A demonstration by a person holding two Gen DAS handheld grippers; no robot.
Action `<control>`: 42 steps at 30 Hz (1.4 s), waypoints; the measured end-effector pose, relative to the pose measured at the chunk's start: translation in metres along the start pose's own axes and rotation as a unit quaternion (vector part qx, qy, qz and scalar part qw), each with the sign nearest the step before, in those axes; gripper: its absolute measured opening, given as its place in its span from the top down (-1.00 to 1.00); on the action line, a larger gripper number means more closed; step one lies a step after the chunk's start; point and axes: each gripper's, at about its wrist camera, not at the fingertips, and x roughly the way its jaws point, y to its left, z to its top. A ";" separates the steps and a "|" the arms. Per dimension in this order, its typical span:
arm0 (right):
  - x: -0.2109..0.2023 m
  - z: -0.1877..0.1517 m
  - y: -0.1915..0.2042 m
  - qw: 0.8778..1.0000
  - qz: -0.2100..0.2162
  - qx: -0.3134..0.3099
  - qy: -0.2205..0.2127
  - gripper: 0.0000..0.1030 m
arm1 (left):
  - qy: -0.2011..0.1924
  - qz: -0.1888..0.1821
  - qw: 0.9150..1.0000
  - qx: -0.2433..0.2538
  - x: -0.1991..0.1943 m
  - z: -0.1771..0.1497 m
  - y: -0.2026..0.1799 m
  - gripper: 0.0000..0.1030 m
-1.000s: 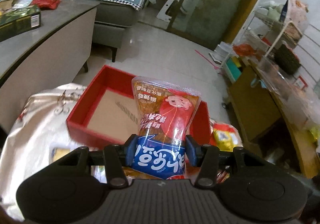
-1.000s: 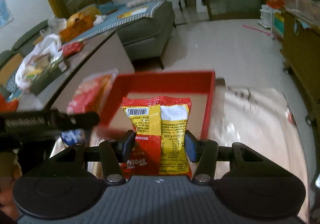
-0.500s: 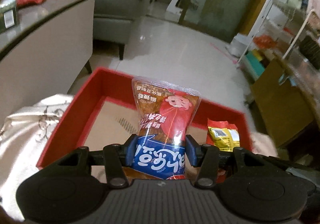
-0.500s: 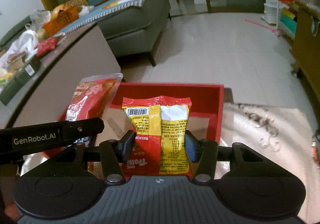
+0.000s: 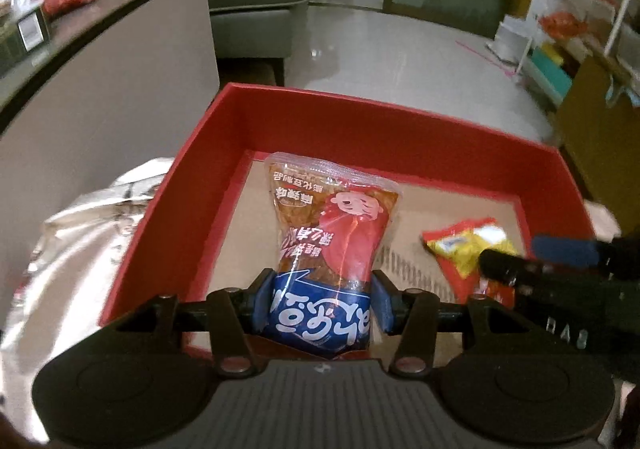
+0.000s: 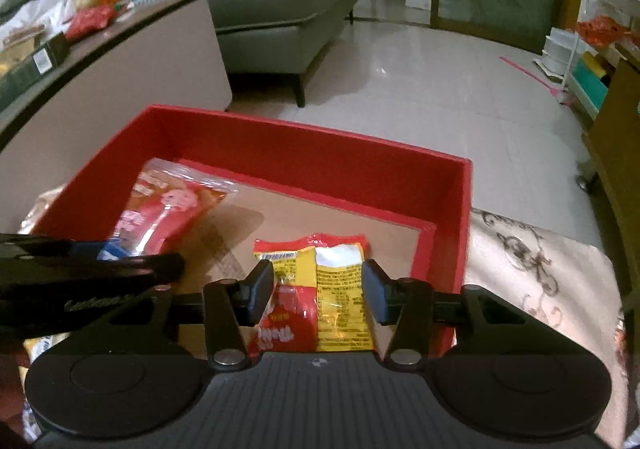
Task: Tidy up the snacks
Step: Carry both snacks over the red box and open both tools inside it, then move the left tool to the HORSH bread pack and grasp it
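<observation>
A red box (image 5: 360, 129) with a cardboard floor lies open in front of me; it also shows in the right wrist view (image 6: 320, 153). My left gripper (image 5: 320, 299) is shut on a red, orange and blue snack packet (image 5: 332, 233), held low over the box's left part. My right gripper (image 6: 318, 291) is shut on a yellow and red snack packet (image 6: 320, 289), its far end down near the floor in the box's right part. Each packet also shows in the other view: the yellow one (image 5: 468, 245) and the red one (image 6: 168, 209).
The box sits on a pale patterned cloth (image 6: 540, 269). A grey counter (image 5: 100, 49) with bags and boxes runs along the left. A grey sofa (image 6: 280, 17) stands beyond it. A wooden cabinet (image 5: 592, 109) and wire shelves stand at the right.
Both grippers have moved forward and down into the red box with their packets. The right gripper's jaws have spread a little around the yellow packet.
</observation>
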 end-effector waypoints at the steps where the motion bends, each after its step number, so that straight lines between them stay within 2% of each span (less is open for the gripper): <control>1: -0.001 0.000 0.002 1.000 -0.007 -0.006 0.005 -0.11 | 0.003 0.003 1.000 0.005 -0.002 -0.002 -0.001 0.15; 11: -0.015 -0.008 0.013 0.998 -0.014 -0.019 0.055 -0.20 | 0.042 -0.009 0.999 -0.025 -0.019 -0.013 0.003 0.15; 14: -0.022 -0.009 0.011 0.998 0.004 0.002 0.063 -0.25 | 0.038 -0.039 0.997 -0.048 -0.028 -0.008 0.008 0.14; 17: -0.042 -0.004 0.008 0.999 0.013 0.016 0.036 -0.36 | 0.020 -0.065 0.995 -0.066 -0.043 -0.004 0.014 0.12; 20: -0.069 -0.001 0.002 0.999 0.029 0.033 0.005 -0.45 | -0.001 -0.071 0.995 -0.072 -0.060 -0.002 0.019 0.04; 22: -0.085 -0.002 -0.001 0.999 0.032 0.041 -0.011 -0.59 | -0.011 -0.080 0.994 -0.076 -0.071 -0.002 0.023 0.02; 25: -0.103 -0.010 -0.009 0.998 0.028 0.053 -0.018 -0.63 | -0.017 -0.088 0.993 -0.081 -0.083 -0.007 0.027 0.00; 31: -0.114 -0.043 -0.023 0.997 0.014 0.075 0.012 -0.66 | -0.015 -0.097 0.991 -0.090 -0.104 -0.023 0.038 -0.02; 35: -0.114 -0.061 -0.020 0.996 0.026 0.079 0.041 -0.67 | -0.016 -0.097 0.991 -0.094 -0.118 -0.036 0.047 -0.04; 42: -0.108 -0.074 -0.009 0.995 0.035 0.069 0.062 -0.68 | -0.012 -0.090 0.990 -0.109 -0.138 -0.060 0.073 -0.14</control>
